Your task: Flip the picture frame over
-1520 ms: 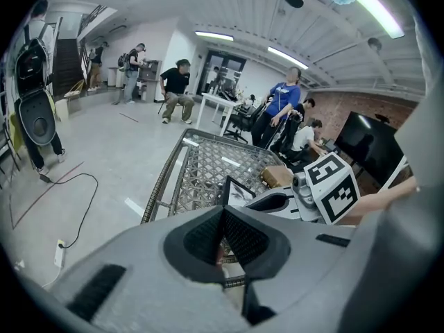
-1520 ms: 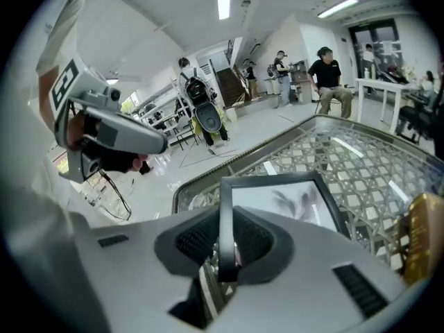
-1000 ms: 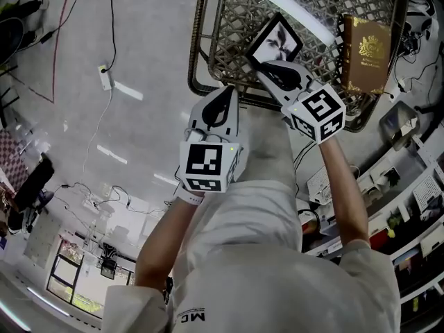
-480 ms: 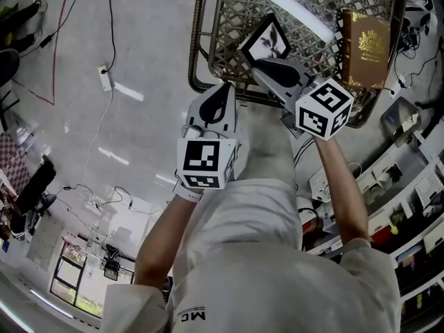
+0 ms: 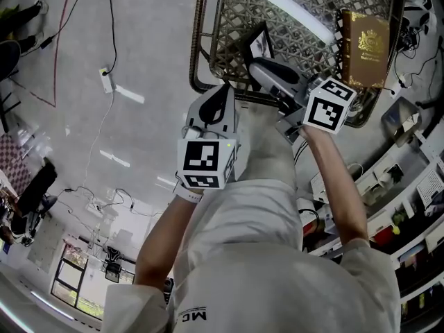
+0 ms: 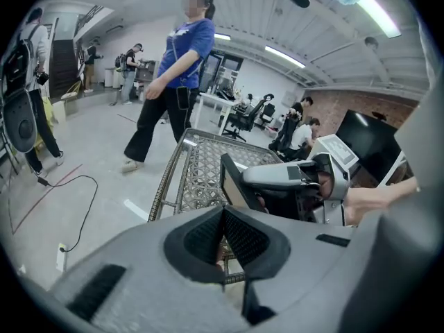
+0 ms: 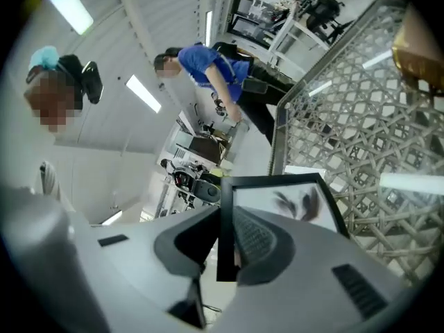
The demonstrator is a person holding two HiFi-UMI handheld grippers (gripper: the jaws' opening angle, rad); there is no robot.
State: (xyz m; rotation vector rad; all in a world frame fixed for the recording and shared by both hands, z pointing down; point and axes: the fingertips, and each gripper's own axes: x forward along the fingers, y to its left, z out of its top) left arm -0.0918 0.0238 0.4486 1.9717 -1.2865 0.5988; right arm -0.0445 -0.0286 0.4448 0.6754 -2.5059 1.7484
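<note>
Upper centre of the head view, the right claw (image 5: 258,66) clamps the frame (image 5: 258,41), which is tipped near edge-on over the basket (image 5: 201,47). The left claw (image 5: 223,92) hangs lower left. Left gripper view: its jaws are pressed together and empty, with the frame just beyond, upper right. Right gripper view: the jaws pinch the frame's left border.

Foreground: left claw (image 6: 223,215), jaws together, empty; beyond, wire basket (image 6: 198,164); right claw (image 6: 257,188) gripping black picture frame (image 6: 234,186) on edge above it; person (image 6: 177,68) in blue walking behind.

Left hand-held gripper (image 6: 222,212) closed, right one (image 7: 227,217) clamped.
</note>
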